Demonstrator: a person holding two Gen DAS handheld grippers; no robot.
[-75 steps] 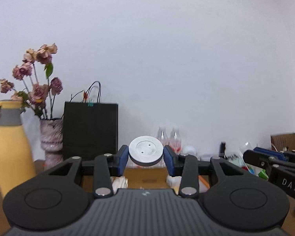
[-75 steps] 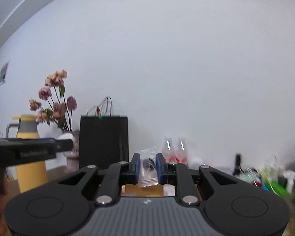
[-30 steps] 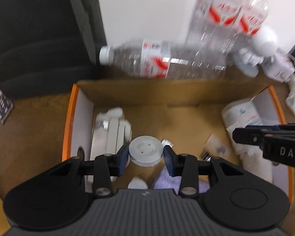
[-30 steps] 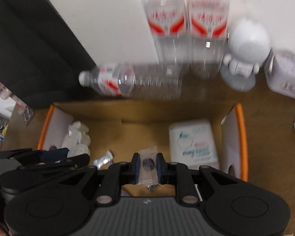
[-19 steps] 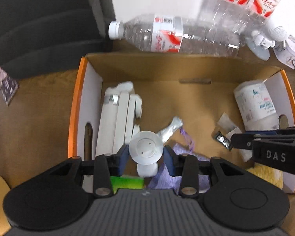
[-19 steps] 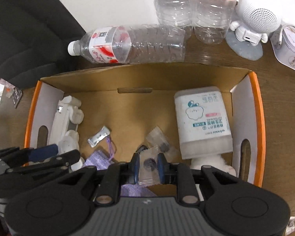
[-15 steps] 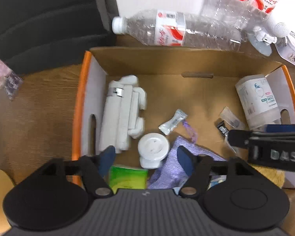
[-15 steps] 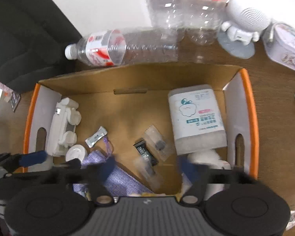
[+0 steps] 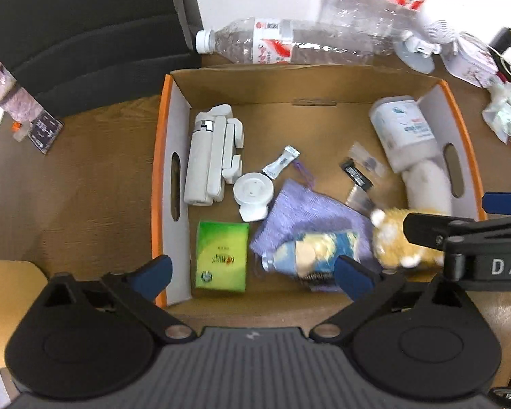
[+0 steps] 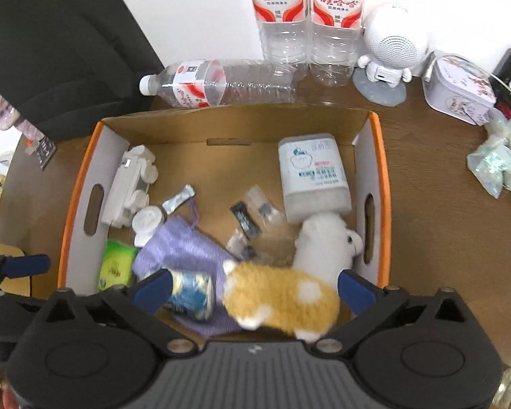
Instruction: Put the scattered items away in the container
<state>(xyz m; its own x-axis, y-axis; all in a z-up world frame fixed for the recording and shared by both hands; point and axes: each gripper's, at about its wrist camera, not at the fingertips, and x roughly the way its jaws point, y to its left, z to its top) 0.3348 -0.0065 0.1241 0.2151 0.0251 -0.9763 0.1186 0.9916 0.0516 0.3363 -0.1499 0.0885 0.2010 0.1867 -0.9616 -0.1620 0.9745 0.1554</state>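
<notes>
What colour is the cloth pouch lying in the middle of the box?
Pale purple, a lilac drawstring pouch; the left wrist view shows it best.

White wall [image 10: 201,17]; brown wooden table [image 10: 443,204].

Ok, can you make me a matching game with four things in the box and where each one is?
Things:
1. green packet
2. white plush toy
3. wipes pack
4. white folded stand

Places:
A. far right corner
B. along the left wall
C. near left corner
D. by the right wall, just nearer than the wipes

Pairs: 1-C, 2-D, 3-A, 4-B
</notes>
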